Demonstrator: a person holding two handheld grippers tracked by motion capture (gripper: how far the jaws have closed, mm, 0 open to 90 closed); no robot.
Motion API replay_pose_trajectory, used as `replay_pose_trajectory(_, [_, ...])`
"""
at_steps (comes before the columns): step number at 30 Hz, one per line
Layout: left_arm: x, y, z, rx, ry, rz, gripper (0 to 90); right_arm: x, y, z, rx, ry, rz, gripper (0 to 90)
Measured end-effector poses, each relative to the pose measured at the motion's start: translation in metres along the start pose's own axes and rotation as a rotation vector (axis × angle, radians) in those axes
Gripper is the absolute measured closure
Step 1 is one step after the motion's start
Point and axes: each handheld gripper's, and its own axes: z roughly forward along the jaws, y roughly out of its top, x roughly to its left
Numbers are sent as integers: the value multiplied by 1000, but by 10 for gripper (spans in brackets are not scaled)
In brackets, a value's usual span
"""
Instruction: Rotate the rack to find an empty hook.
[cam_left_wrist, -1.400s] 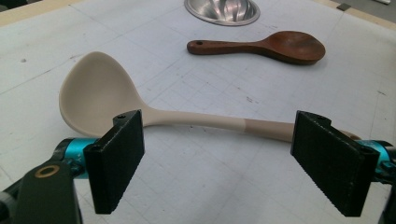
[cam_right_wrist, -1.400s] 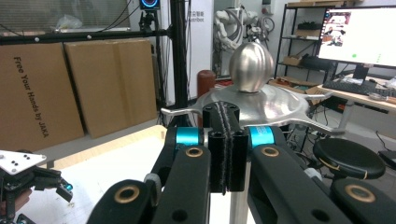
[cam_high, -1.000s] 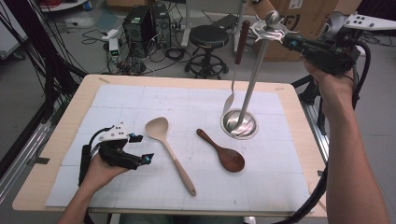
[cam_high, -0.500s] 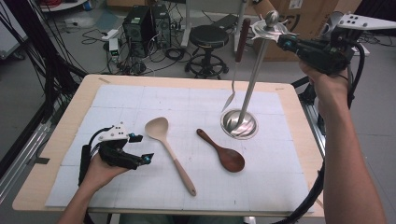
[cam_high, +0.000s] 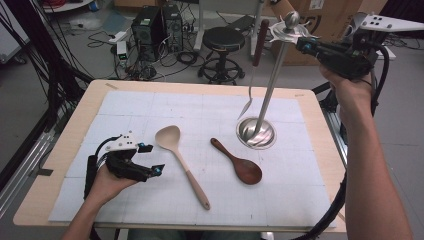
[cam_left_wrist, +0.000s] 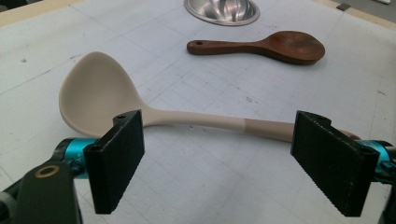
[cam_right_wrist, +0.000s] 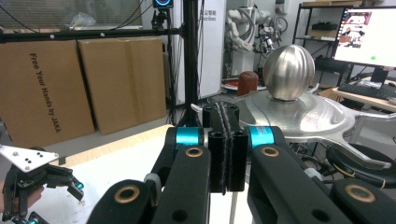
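Nothing is shifting against the earlier frames; both hands are staying put, so the work is pausing. The left gripper (cam_high: 152, 159) is resting with jaws apart; the beige spoon (cam_left_wrist: 98, 91) is lying just ahead of them, untouched. The right gripper (cam_high: 302, 44) is keeping its jaws pressed together, empty, just beside the top of the utensil stand (cam_high: 270, 85); a dark-handled utensil (cam_high: 259, 45) is hanging beyond; the brown spoon (cam_high: 240, 165) is obstructing nothing.

even, bright overhead light, soft shadows. glare on the shiny round steel base (cam_high: 256, 133) at centre right. near black jaws slightly blurred.
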Motion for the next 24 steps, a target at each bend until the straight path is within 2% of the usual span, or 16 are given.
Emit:
replay_pose_trajectory(15, [1,0,0,-1,0,3,182,-2,5,-8,-7,-14,-14,900])
replay_pose_trajectory(21, [1,0,0,-1,0,3,182,-3,3,-10,12,-25,-16,900])
replay_pose_trajectory(24, [0,0,0,-3,-1,0,182,-2,1,-7,38,-27,-22,900])
